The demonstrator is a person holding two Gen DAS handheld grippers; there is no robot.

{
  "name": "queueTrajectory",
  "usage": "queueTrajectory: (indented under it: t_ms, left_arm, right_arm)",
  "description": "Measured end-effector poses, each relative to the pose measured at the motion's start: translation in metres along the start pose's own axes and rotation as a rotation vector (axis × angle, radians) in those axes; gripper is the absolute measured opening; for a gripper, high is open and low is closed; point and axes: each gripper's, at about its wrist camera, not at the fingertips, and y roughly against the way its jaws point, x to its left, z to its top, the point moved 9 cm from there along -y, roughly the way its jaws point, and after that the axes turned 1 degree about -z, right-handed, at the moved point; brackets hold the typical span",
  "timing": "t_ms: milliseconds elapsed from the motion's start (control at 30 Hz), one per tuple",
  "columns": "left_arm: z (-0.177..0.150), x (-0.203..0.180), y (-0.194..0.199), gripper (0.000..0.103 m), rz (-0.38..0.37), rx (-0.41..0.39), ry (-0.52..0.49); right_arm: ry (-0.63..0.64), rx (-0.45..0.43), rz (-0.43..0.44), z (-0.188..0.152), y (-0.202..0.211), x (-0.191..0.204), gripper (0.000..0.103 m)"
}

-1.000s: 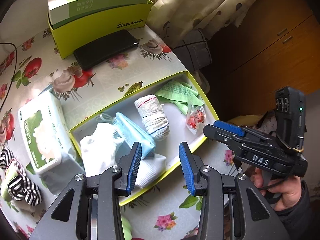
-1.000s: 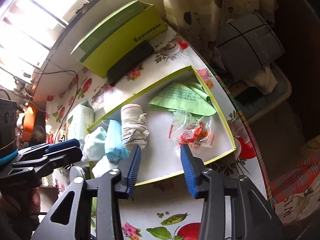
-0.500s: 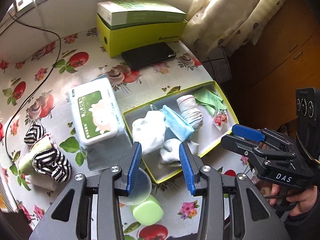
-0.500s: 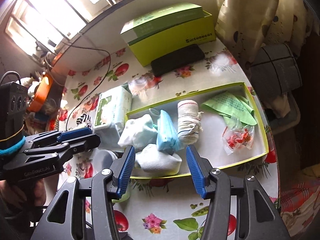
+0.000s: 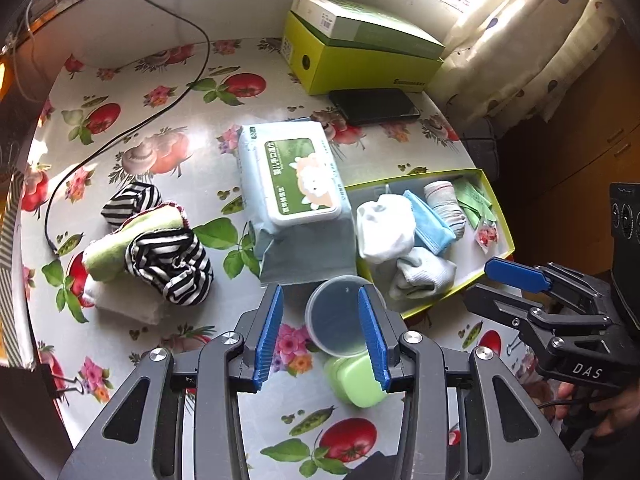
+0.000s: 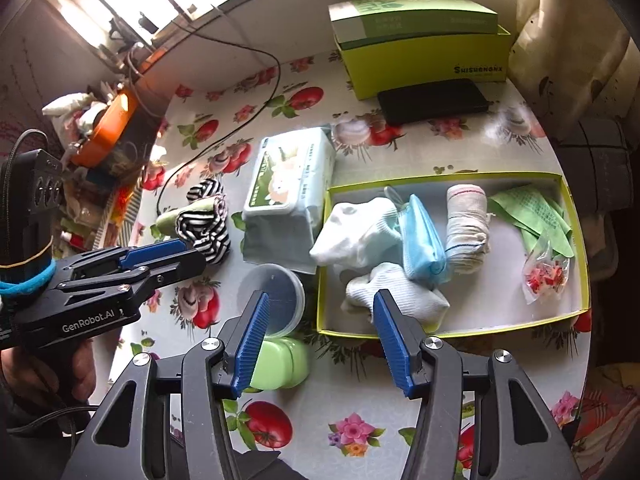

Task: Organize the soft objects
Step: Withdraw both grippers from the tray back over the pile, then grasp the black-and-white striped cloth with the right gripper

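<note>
1. Left gripper: jaws stand wide and empty above the desk, nothing pressed between the blue pads; seen over a clear round lid and a pale green container lying below on the flowered cloth
2. Right gripper: jaws moderately wide, gripping nothing, tilted down toward the near edge of the yellow-rimmed tray; shows too in the left wrist view at the right edge, held by a hand
3. Inside the tray, packed at its left half: white sock, second white sock nearer the front wall, blue face mask leaning between them and a rolled striped cloth
4. At the tray's right half: green folded paper and a small clear packet with red bits, apart from the soft pile
5. Still outside the tray, left of it on the desk: black-and-white striped bundle touching a green cloth roll, with a white folded cloth under them
6. Between that pile and the tray: pack of wet wipes, just beside the tray's left wall
7. At the far side: lime box with a green-and-white carton on top, a black phone flat before it, a black cable running across the cloth
</note>
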Motion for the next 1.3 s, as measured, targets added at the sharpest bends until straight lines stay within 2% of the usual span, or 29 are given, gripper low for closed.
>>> queueTrajectory:
  t_ms: [900,1133,1300]
  left_arm:
    - [-0.034,0.075,-0.002,0.04,0.027,0.024,0.172]
    - [-0.046,0.104,-0.004,0.04,0.043,0.035,0.239]
    - [-0.05,0.133,-0.002,0.04,0.052,0.028,0.322]
  right_arm:
    - [0.123,0.104,0.03,0.001,-0.035,0.061,0.054]
    - [0.157,0.124,0.048,0.003,-0.046,0.076,0.054]
    - [0.195,0.136,0.06,0.007,-0.054,0.09,0.054]
